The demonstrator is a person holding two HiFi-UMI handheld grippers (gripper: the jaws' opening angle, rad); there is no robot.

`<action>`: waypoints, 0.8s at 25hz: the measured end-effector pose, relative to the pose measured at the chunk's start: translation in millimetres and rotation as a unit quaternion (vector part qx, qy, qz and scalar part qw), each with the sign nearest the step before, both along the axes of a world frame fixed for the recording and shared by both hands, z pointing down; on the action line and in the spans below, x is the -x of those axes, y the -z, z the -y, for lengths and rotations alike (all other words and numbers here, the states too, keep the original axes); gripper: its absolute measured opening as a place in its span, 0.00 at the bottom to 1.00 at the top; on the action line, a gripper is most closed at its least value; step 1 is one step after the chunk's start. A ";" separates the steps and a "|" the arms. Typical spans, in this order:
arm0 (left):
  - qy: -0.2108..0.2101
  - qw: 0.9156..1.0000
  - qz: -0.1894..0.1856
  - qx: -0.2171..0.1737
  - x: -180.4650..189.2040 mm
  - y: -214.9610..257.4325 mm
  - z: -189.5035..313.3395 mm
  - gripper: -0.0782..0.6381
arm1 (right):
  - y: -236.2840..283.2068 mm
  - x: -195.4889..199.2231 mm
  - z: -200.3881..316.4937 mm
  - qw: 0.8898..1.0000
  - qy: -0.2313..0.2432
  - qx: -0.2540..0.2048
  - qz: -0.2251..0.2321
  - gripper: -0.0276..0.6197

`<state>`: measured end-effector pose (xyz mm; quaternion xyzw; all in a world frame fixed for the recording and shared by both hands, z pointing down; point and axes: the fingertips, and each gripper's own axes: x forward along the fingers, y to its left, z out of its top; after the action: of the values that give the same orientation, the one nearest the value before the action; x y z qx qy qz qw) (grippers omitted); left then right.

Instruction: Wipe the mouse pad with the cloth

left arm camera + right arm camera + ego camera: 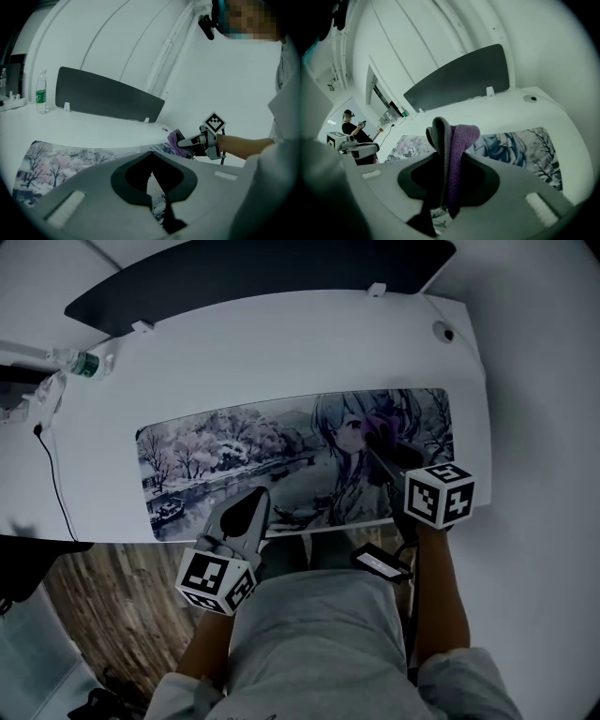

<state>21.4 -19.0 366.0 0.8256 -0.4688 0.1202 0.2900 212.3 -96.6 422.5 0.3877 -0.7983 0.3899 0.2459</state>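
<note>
A long mouse pad (234, 460) printed with snowy trees and an anime figure lies along the front of the white desk (281, 352). My right gripper (394, 451) is over the pad's right part, shut on a folded purple and grey cloth (382, 427). In the right gripper view the cloth (457, 140) sticks up between the jaws, with the pad (520, 145) beyond. My left gripper (259, 495) rests at the pad's front edge, jaws together and holding nothing. The left gripper view shows the right gripper (185, 142) and the cloth (174, 138) across the pad (61, 161).
A black divider panel (262, 277) stands along the desk's back edge. A water bottle (82, 364) and a cable (52, 465) are at the far left. A round grommet hole (442, 332) is at the back right. Another person (349, 126) stands far off.
</note>
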 end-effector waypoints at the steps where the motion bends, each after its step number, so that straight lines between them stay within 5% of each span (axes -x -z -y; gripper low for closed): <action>1: -0.002 1.000 0.001 0.000 -8.5 0.2 -0.1 0.13 | -0.7 -13.4 -0.4 1.000 -0.005 0.000 -0.004 0.22; 11: -0.030 1.000 -0.004 0.005 -89.4 -5.4 4.1 0.13 | -13.8 -140.0 -3.4 0.997 -0.059 0.011 -0.039 0.22; 20: -0.027 1.000 -0.003 0.016 -126.5 -15.3 11.1 0.13 | -44.6 -219.9 5.3 0.993 -0.077 0.038 -0.086 0.22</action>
<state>147.9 -30.1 381.3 0.8337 -0.4436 0.1333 0.3007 432.1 -101.9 467.1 0.4708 -0.7264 0.4029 0.2974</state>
